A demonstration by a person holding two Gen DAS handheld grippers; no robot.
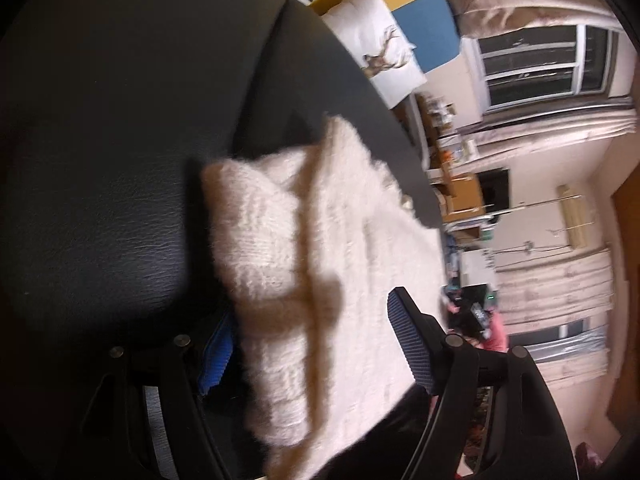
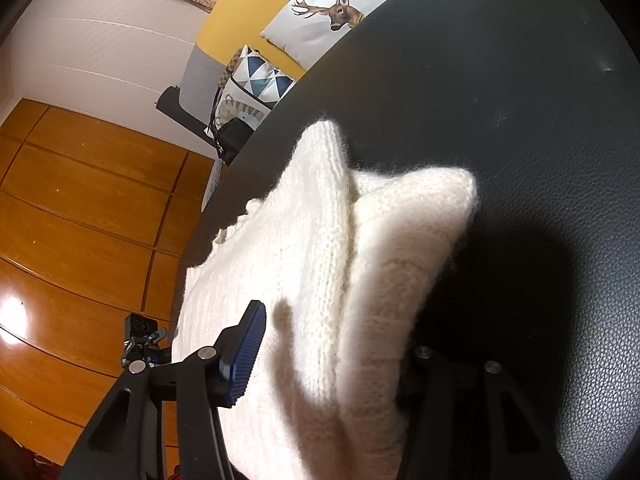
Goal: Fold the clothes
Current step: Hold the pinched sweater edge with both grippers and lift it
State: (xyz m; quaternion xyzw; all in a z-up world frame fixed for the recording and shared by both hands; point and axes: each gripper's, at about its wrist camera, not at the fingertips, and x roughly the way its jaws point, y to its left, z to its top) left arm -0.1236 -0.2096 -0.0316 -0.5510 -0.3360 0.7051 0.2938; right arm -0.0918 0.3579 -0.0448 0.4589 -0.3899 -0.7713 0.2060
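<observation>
Fingers (image 2: 244, 352) astride white sweater (image 2: 320, 248); deer pillow (image 2: 320, 8) behind.

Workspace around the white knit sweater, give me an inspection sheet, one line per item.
Surface: black leather-look surface, bare around the garment.
Job's things: white knit sweater, folded into thick layers, lying on the surface.
Clutter: nothing seen on the surface.
Grippers: left gripper and right gripper each straddle a sweater edge; the blue pads are spread wide, so a clamp cannot be confirmed.
Cables: nothing seen.
Surroundings: deer-print cushion, triangle-pattern cushion, wooden wardrobe doors, curtained window.
</observation>
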